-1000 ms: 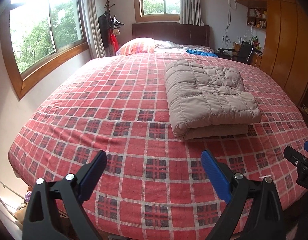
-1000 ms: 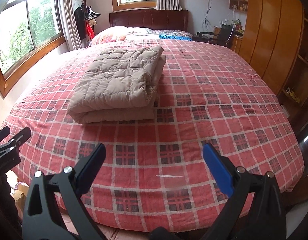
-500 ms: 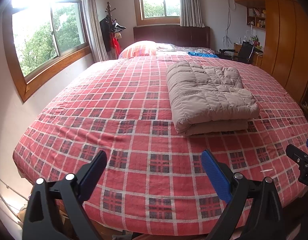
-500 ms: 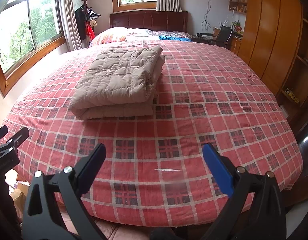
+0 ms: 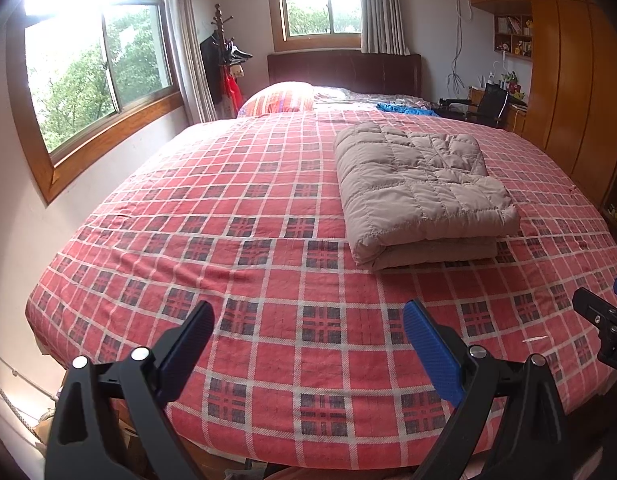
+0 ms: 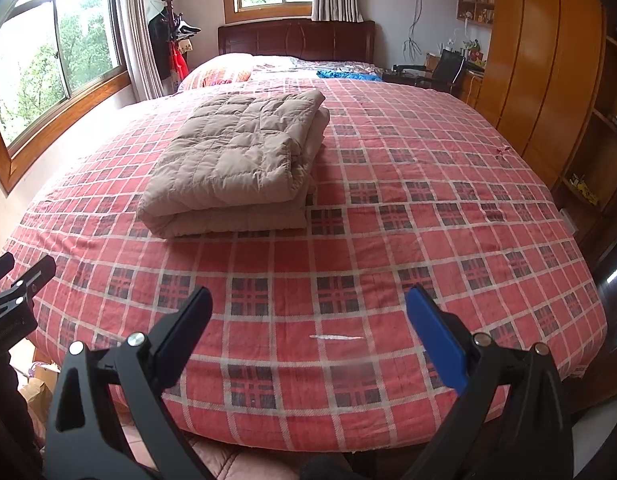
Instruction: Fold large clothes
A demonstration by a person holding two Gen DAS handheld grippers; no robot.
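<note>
**Quilted beige garment folded on bed; both grippers clear of it**

Quilted beige garment [image 5: 420, 188] lies folded into a thick rectangular bundle of stacked layers on the red plaid bedspread [image 5: 244, 248]. It sits inward from the foot edge of the bed, well short of the headboard [image 6: 296, 38]. Seen from the left wrist camera it lies right of centre; from the right wrist camera, left of centre. Its rounded fold faces the foot edge.

Left gripper [image 5: 308, 326] hangs off the foot edge of the bed, fingers spread wide with nothing between them, well apart from the bundle. Right gripper [image 6: 310, 312] is likewise off the foot edge, fingers spread wide and empty, well apart from the bundle.

A striped pillow [image 5: 280, 98] and a blue cloth [image 6: 344, 75] lie near the headboard. A small white streak [image 6: 336, 337] marks the bedspread close to the foot edge. Wooden wardrobes [image 6: 544, 68] stand along the right side of the bed; a window [image 5: 96, 68] is on the left wall.
</note>
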